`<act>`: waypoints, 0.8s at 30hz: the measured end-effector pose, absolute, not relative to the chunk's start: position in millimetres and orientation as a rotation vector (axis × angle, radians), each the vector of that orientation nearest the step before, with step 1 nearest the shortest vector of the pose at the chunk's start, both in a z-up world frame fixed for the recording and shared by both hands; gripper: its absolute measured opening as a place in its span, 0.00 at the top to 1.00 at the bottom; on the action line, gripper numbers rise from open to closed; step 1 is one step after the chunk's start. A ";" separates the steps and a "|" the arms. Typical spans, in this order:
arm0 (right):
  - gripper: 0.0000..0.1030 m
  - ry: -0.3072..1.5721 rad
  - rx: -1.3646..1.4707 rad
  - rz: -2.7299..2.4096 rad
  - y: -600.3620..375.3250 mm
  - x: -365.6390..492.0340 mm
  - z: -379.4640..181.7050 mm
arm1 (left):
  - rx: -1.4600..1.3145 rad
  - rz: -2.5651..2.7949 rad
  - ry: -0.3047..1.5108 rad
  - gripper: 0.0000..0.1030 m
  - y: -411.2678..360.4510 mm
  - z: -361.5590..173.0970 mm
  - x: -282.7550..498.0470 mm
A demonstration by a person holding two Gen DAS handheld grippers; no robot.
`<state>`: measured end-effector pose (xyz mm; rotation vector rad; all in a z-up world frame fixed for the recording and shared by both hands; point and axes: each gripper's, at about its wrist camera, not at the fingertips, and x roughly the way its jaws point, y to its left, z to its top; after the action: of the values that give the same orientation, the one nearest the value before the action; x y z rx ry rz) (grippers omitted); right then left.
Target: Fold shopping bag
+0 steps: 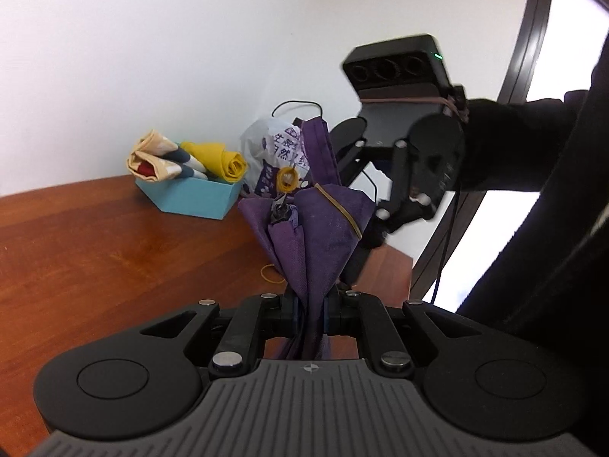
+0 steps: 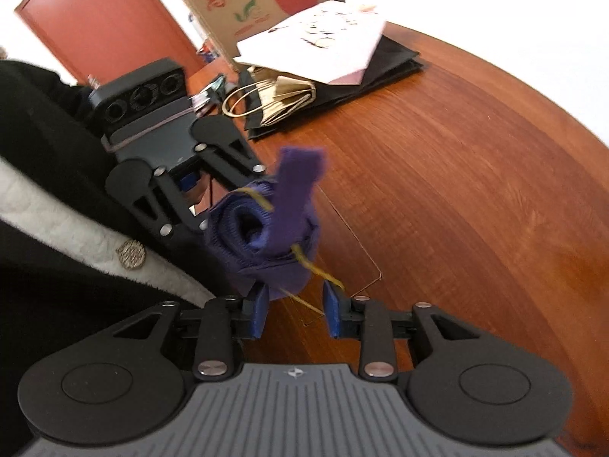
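Your left gripper (image 1: pixel 310 316) is clamped on the purple shopping bag (image 1: pixel 316 228), rolled into a bundle and held up above the wooden table (image 1: pixel 95 236). A rubber band (image 1: pixel 342 209) already crosses the roll. Your right gripper (image 2: pixel 295 310) stands part open, pads clear of cloth; the band seems to trail past one pad, though blur hides contact. Rolling looks done; seating the band and setting down remain.

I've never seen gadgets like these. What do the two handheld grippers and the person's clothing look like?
Each of the left gripper and right gripper is a black linkage with silver rivets, a grey ribbed base and blue pads. A camera block is strapped on with an elastic band. The person wears black sleeves.
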<state>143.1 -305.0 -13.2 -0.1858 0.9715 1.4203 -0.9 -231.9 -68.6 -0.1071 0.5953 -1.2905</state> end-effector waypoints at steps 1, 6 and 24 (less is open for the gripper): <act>0.54 0.956 -0.208 1.427 -304.1 139.8 -11.4 | -0.112 -1.295 0.592 0.89 -233.3 -67.8 0.4; 0.50 0.845 -0.304 1.415 -305.7 125.4 -4.3 | -0.129 -1.308 0.595 0.89 -253.5 -65.1 -0.9; 0.50 0.489 -0.740 1.553 -311.0 95.3 1.1 | -0.049 -1.424 0.585 0.90 -285.2 -59.1 -14.0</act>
<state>95.3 -311.0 1.1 -0.7401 0.4893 1.5527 -14.0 -285.2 -59.1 -0.0488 0.5854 -1.4240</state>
